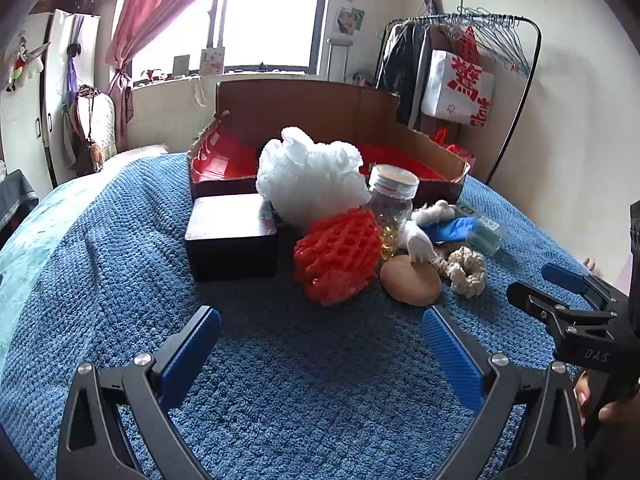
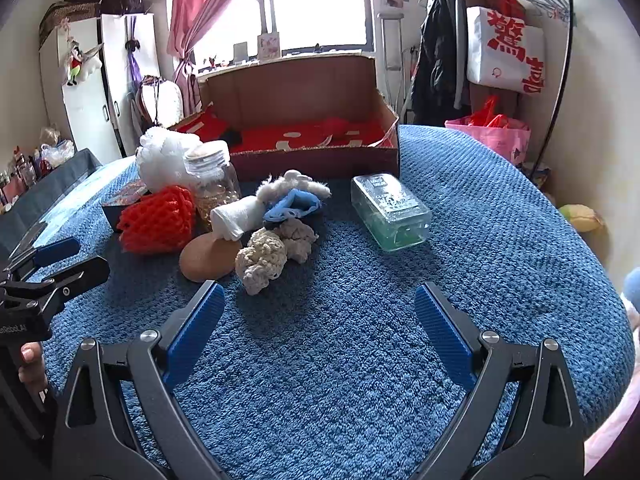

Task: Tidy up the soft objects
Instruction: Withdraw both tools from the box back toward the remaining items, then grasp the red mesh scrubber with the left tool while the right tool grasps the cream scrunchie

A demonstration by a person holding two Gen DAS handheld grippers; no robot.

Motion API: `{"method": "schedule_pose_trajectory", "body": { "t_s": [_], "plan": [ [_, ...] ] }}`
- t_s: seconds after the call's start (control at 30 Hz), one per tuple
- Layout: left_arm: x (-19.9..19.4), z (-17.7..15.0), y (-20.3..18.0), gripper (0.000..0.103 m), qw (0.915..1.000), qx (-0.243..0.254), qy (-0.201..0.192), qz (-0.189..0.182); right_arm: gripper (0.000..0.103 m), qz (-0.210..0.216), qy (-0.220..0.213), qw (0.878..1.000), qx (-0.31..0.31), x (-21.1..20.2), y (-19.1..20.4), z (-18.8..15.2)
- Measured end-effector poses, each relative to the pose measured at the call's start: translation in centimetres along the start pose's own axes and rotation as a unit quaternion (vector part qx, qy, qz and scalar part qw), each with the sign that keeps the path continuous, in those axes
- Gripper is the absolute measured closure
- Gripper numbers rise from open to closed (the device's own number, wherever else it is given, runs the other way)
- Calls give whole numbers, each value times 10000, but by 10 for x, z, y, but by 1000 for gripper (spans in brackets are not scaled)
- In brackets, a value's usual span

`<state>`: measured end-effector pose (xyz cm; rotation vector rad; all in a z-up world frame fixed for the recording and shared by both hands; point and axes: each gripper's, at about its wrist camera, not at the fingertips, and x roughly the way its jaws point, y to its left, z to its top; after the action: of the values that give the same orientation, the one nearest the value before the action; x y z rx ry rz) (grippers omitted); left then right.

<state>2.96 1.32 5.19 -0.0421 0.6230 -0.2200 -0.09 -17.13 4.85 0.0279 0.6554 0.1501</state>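
Black frames, ribbed blue pads (image 2: 196,332)

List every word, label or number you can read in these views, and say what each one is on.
"DAS": on the black body of the right gripper.
"RobotAI", start cut off by the frame edge: on the left gripper.
Large red Chinese characters on the white bag on the clothes rack: stylised, not surely readable.
Label on the clear plastic box: too small to read.

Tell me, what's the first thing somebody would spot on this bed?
Probably the bright red foam net, sitting in the middle of the pile on the blue blanket. Right behind it puffs up a big white fluffy bundle, beside a glass jar. Farther back lies an open cardboard box with a red lining, and both tongs, left and right, are open and empty.
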Motion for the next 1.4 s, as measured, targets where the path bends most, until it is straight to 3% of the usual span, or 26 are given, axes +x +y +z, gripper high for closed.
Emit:
{"method": "schedule_pose_trajectory", "body": {
  "t_s": [0.17,0.37,0.47,0.6,0.7,0.77,0.87,1.0,1.4],
  "plan": [
    [6,4,0,2,9998,57,202,-59,6,346,213,9992,9,10,-2,7],
    [11,16,-2,12,9987,193,358,-312,8,872,485,9950,47,25,-4,20],
    [16,25,-4,18,9974,332,430,-470,23,1046,593,9927,29,32,-3,26],
    [23,36,-10,20,9954,588,480,-583,30,1156,747,9905,-23,43,-2,31],
    [32,43,-13,35,9937,773,554,-589,43,1234,918,9881,-18,52,-1,34],
    [40,46,-15,37,9918,888,675,-621,60,1322,1060,9855,0,59,-1,33],
    [51,46,-17,56,9899,984,847,-562,76,1505,1124,9822,7,61,0,30],
    [59,45,-12,63,9899,958,939,-467,90,1597,1005,9820,-21,51,0,28],
    [42,38,-8,66,9906,893,832,-621,91,1780,843,9804,-102,21,-2,30]
  ]
}}
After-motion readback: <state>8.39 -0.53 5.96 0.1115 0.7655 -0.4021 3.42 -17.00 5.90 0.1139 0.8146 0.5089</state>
